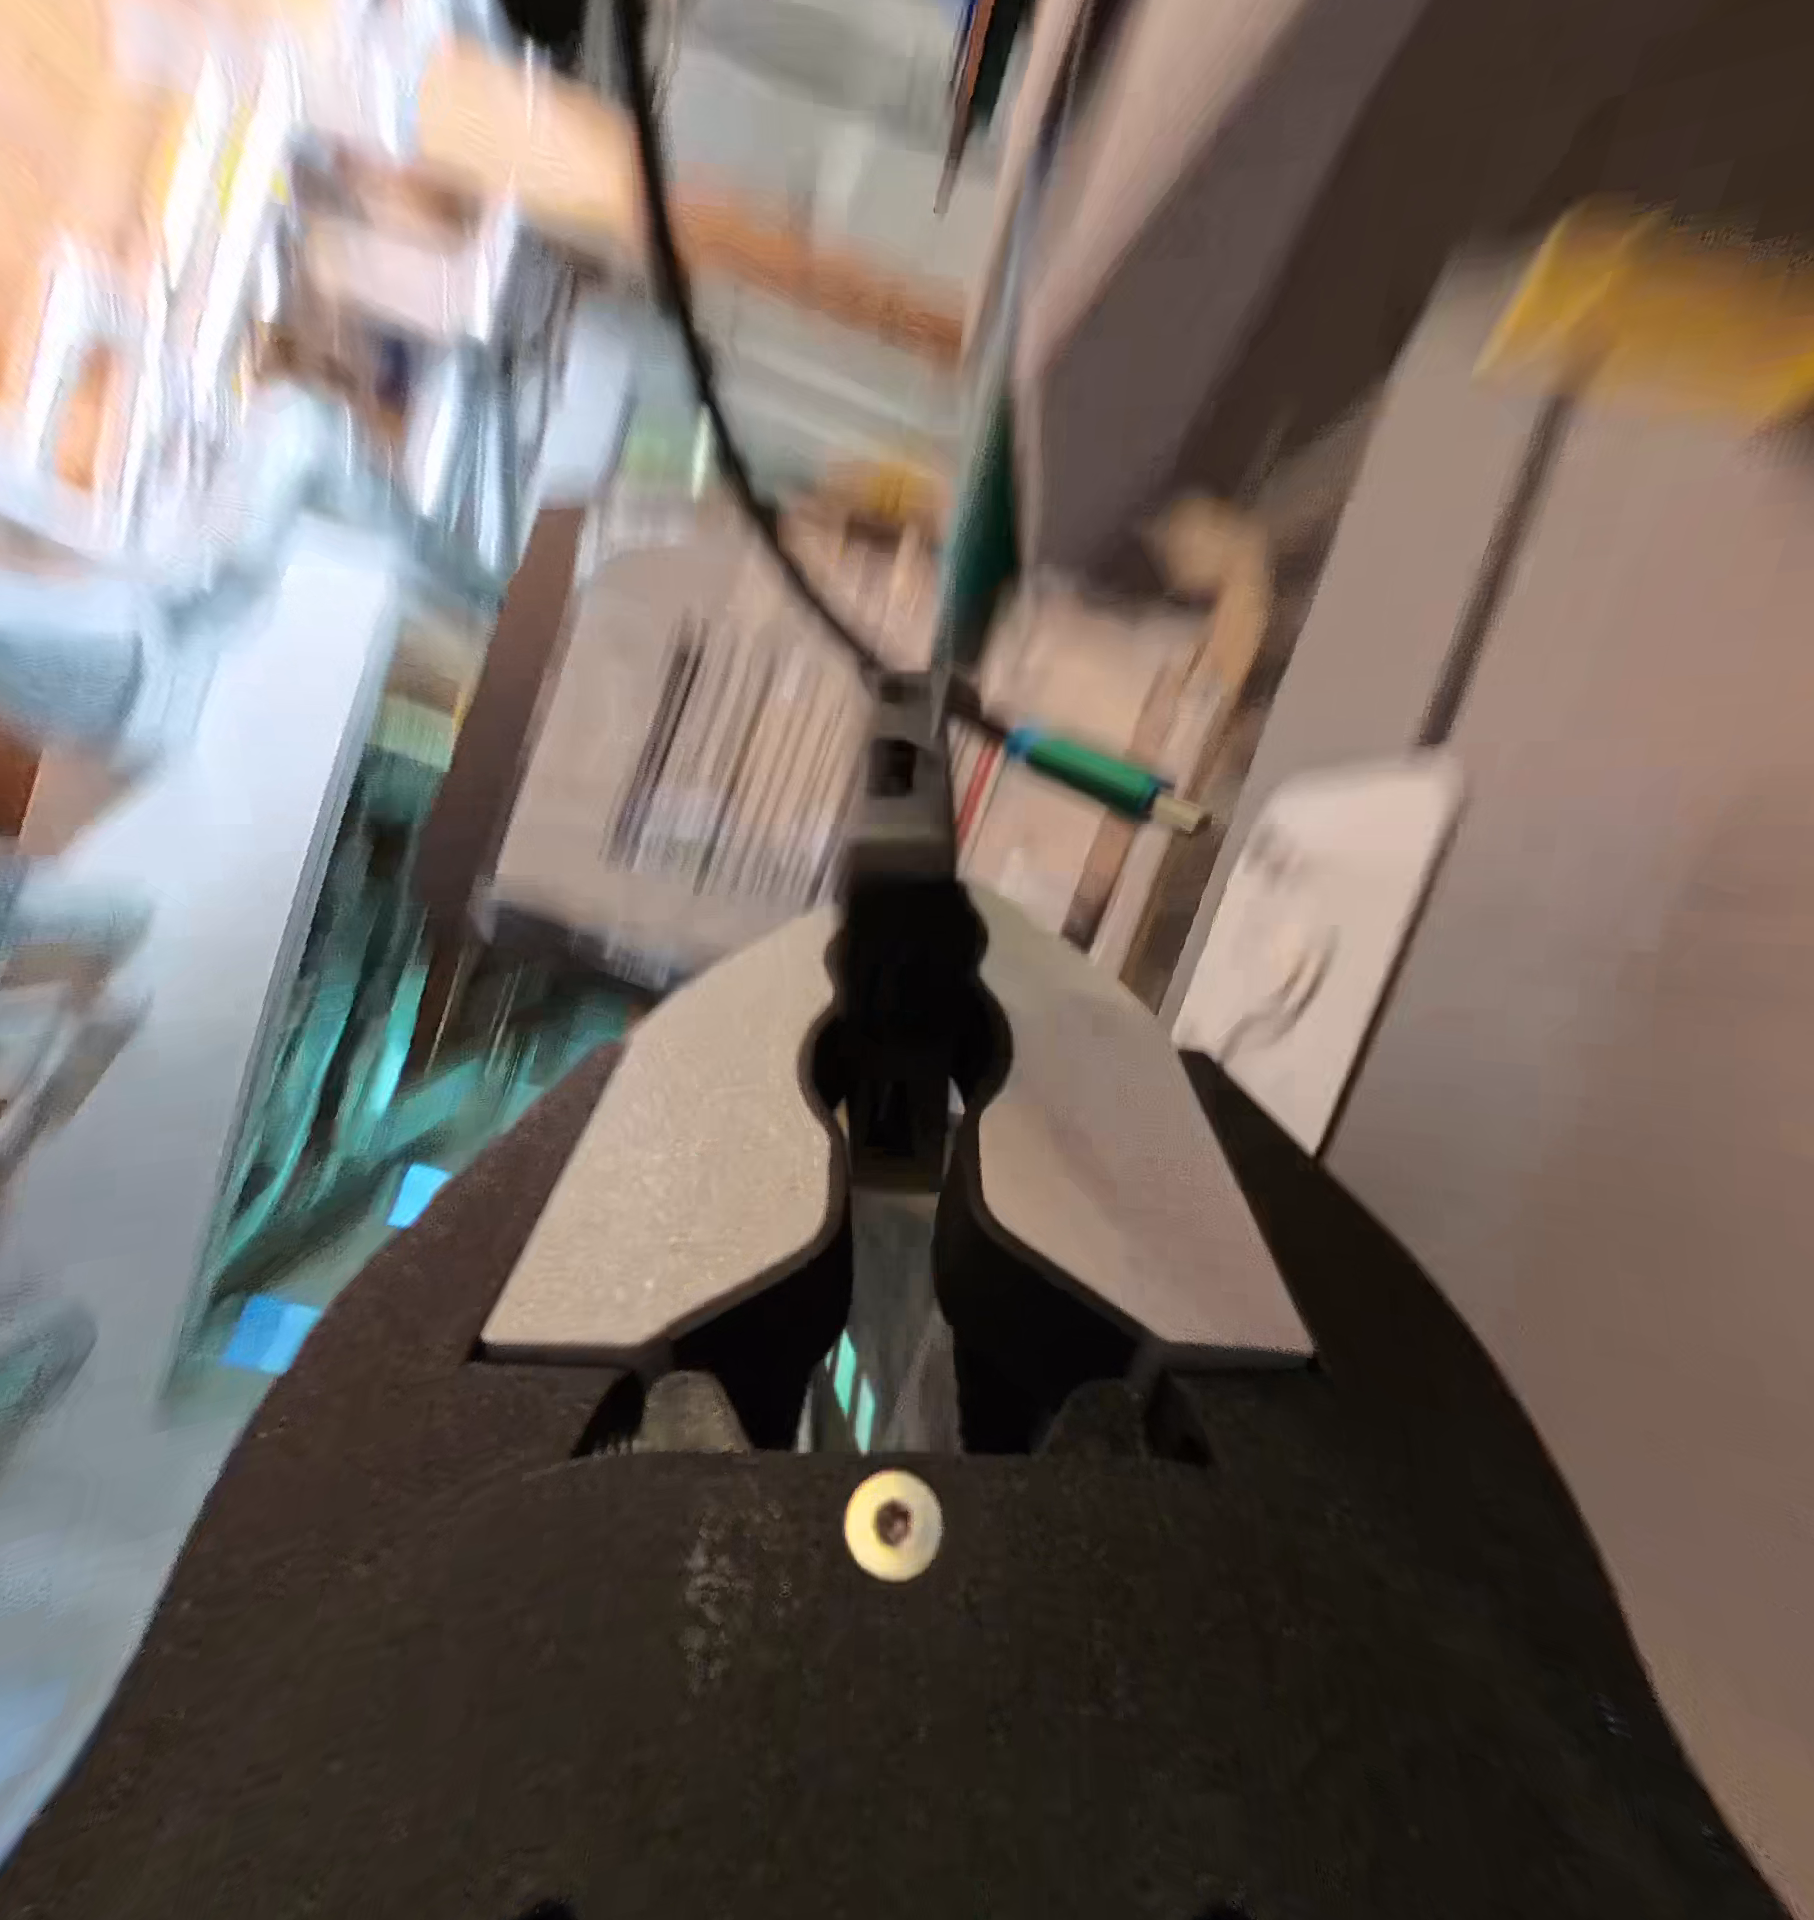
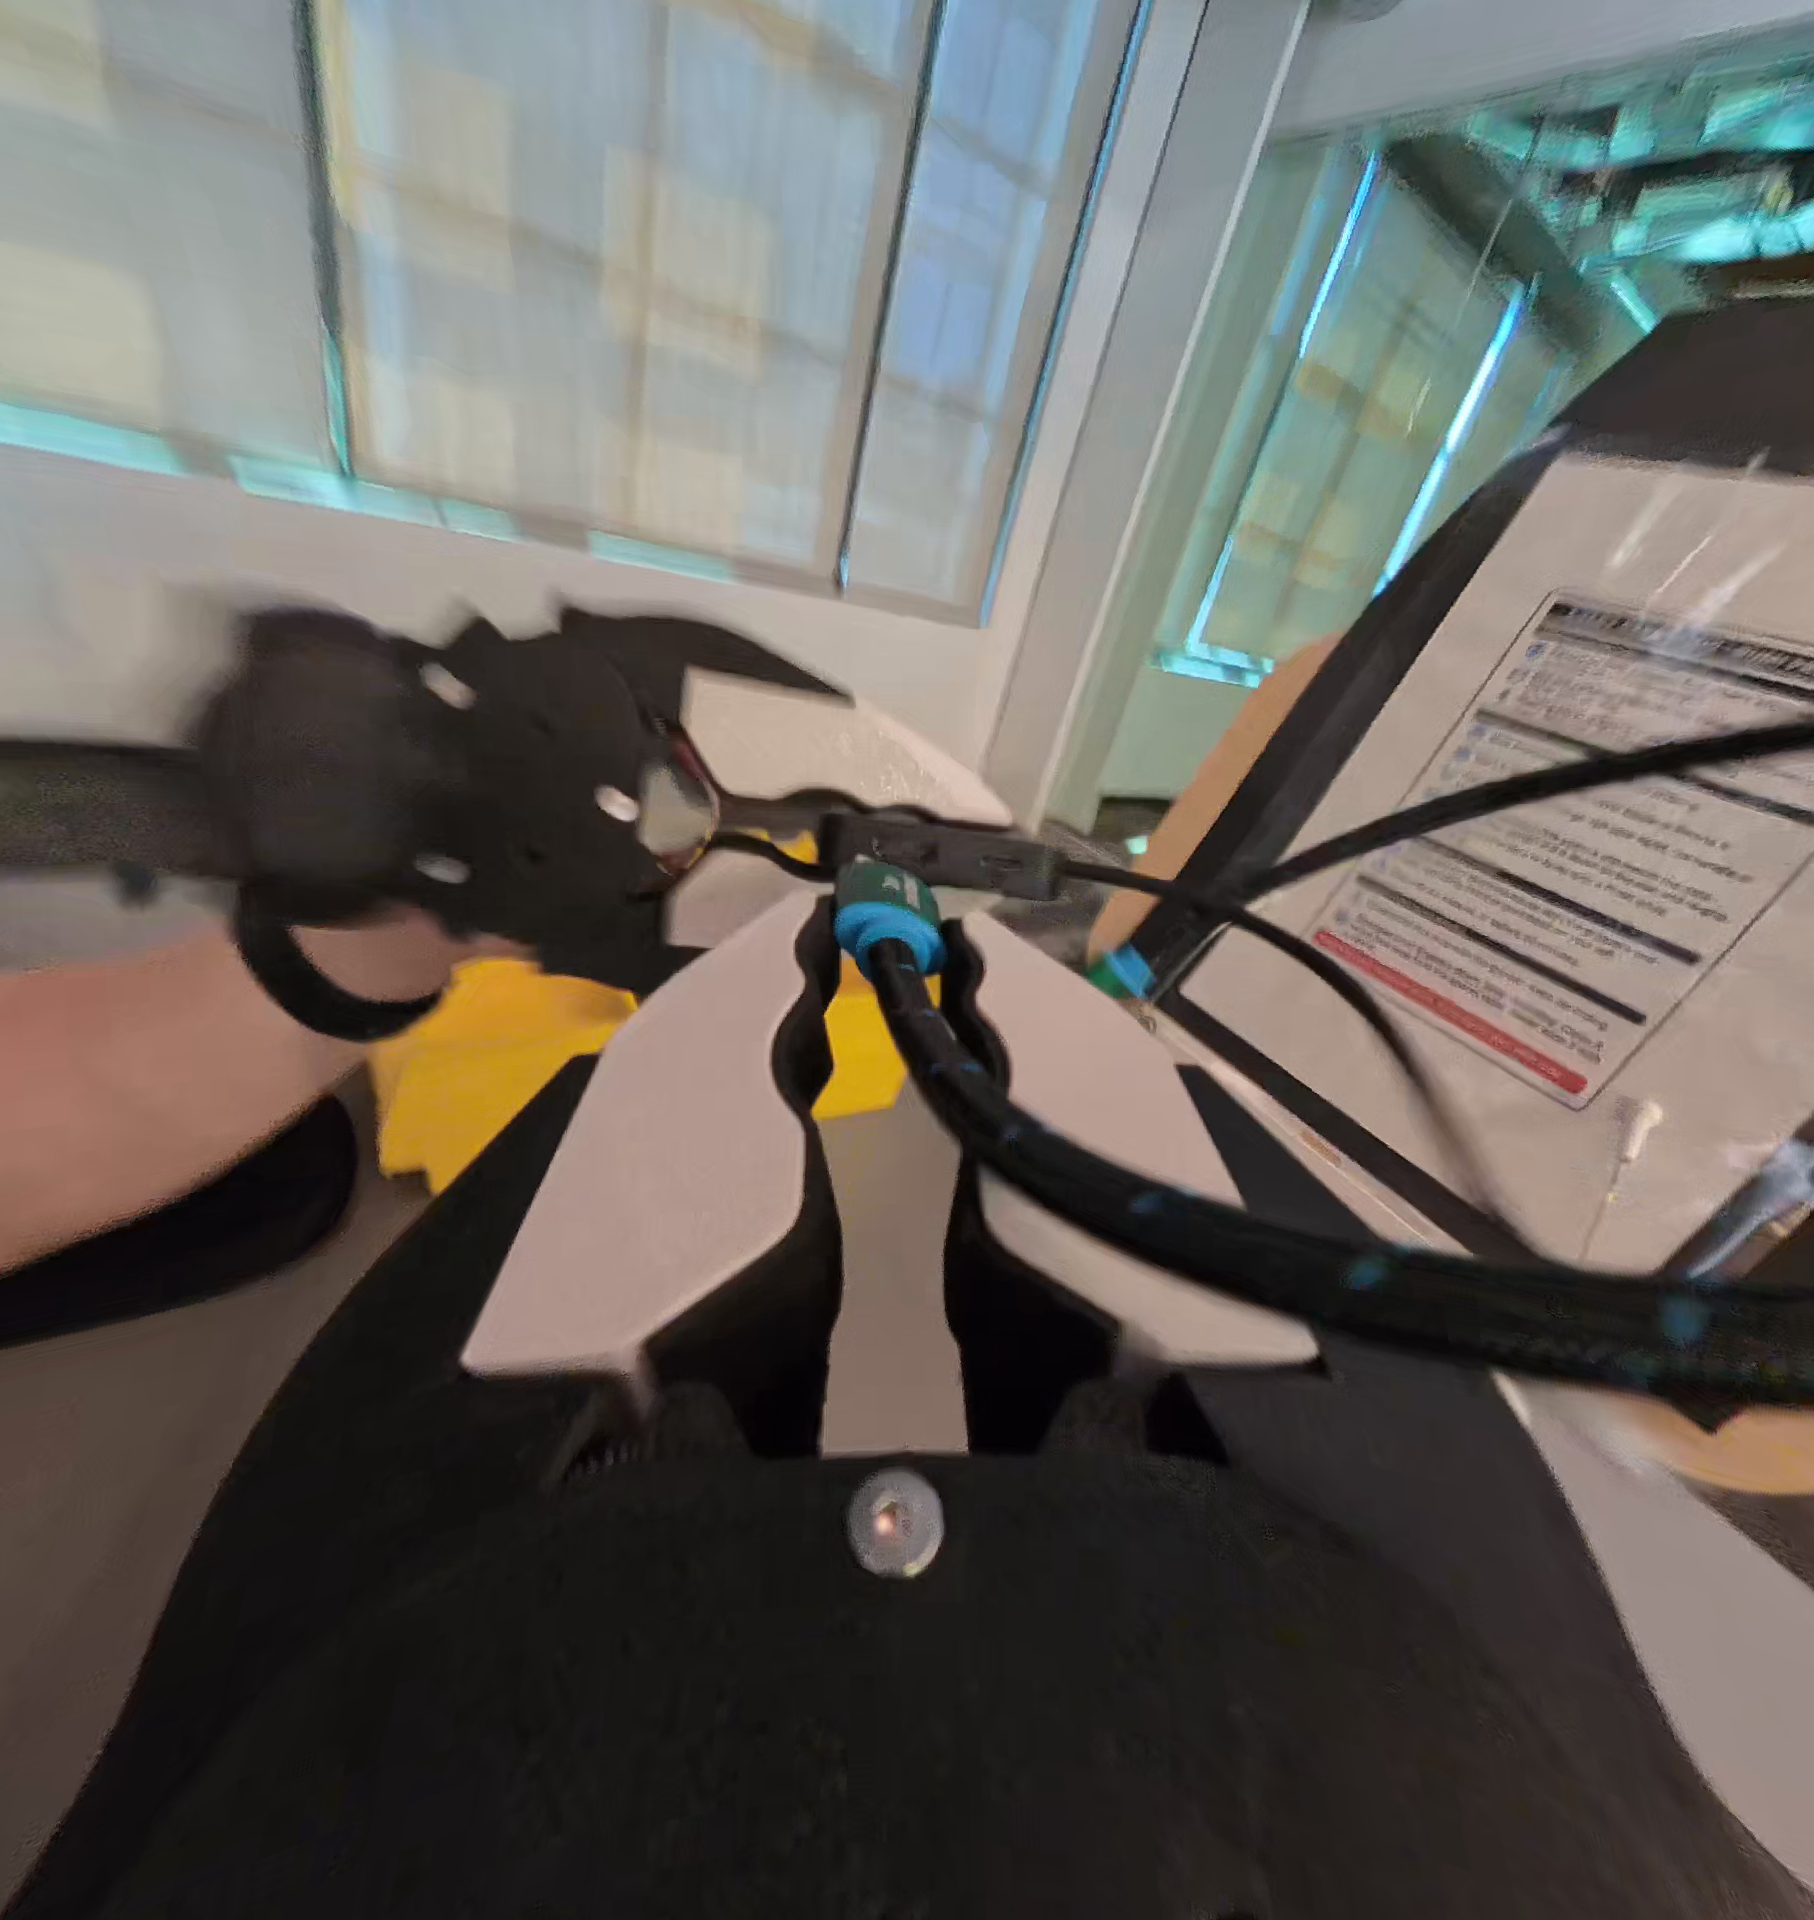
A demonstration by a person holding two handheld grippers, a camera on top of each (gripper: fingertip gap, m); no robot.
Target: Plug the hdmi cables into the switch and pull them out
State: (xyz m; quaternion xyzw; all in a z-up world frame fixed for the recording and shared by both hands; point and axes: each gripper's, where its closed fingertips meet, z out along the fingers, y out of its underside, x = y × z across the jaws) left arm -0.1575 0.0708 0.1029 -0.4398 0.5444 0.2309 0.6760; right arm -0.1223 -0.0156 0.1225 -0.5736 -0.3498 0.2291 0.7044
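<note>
Two grippers engaged: left gripper point(image 1: 898, 997) clamped on black switch point(image 1: 901, 774), held aloft; right gripper point(image 2: 887, 961) pinched on green HDMI plug point(image 2: 882, 894) at switch port. Advice: align plug squarely, brace switch, push straight.

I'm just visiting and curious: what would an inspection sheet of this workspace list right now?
Surface: pale tabletop.
Job's things: black switch held in the air; green plug at its side, seating unclear.
Clutter: yellow item, printed sheet.
Grippers: left tool shut on the switch; right tool shut on the braided cable.
Cables: thin black lead; second green plug dangling free.
Surroundings: windows, blurred.
</note>
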